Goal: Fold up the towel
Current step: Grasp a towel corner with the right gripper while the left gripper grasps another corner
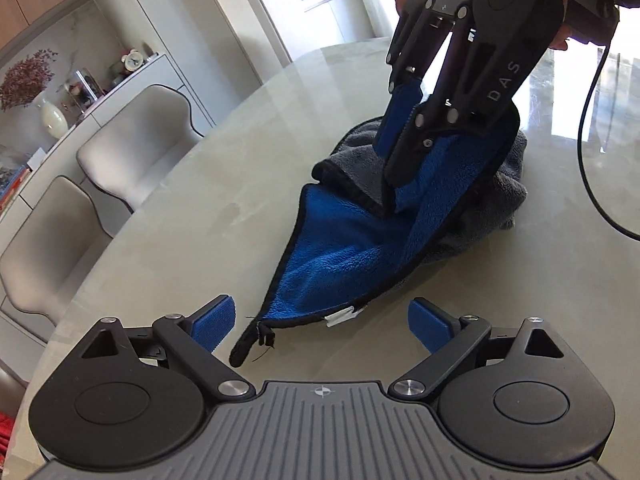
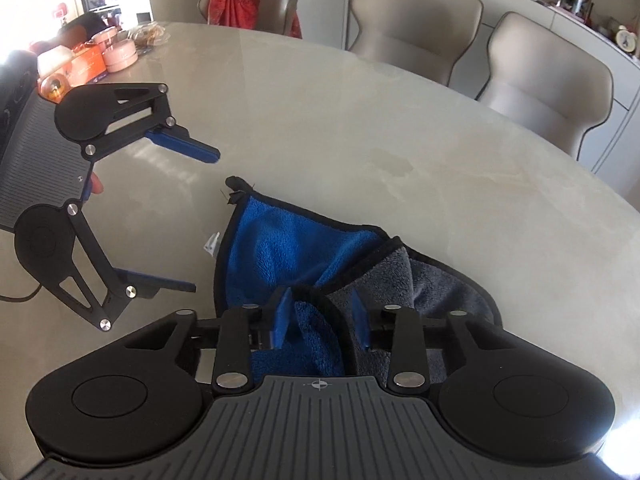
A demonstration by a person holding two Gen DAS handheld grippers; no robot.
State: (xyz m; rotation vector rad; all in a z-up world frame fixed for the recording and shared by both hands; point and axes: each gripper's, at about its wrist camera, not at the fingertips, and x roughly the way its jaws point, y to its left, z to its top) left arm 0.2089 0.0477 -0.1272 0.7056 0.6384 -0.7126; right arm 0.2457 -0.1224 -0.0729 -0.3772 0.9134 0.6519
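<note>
Fingers (image 1: pixel 212 324) of the left gripper (image 1: pixel 320 326) spread wide, released, holding nothing, hovering over the pale marble worktop (image 1: pixel 200 208). Lying between and just ahead of those fingers: the pointed corner of the towel (image 1: pixel 344 264), blue plush face up, black-trimmed, with a small white tag (image 1: pixel 340 317) at the near edge and loose threads at the tip. Fingers (image 2: pixel 280 320) of the right gripper (image 2: pixel 320 320) clenched on a bunched fold of the same towel (image 2: pixel 288 248), blue pile pressed between the pads, grey underside showing beside the right-hand finger. Seen from the left wrist, the right gripper (image 1: pixel 394 196) tilted down onto the crumpled far end of the cloth. Beyond the fingers, past the worktop edge: two beige chairs (image 2: pixel 416 20). Far off to the left of the right gripper's fingers: pink tins (image 2: pixel 120 54) on the worktop.
</note>
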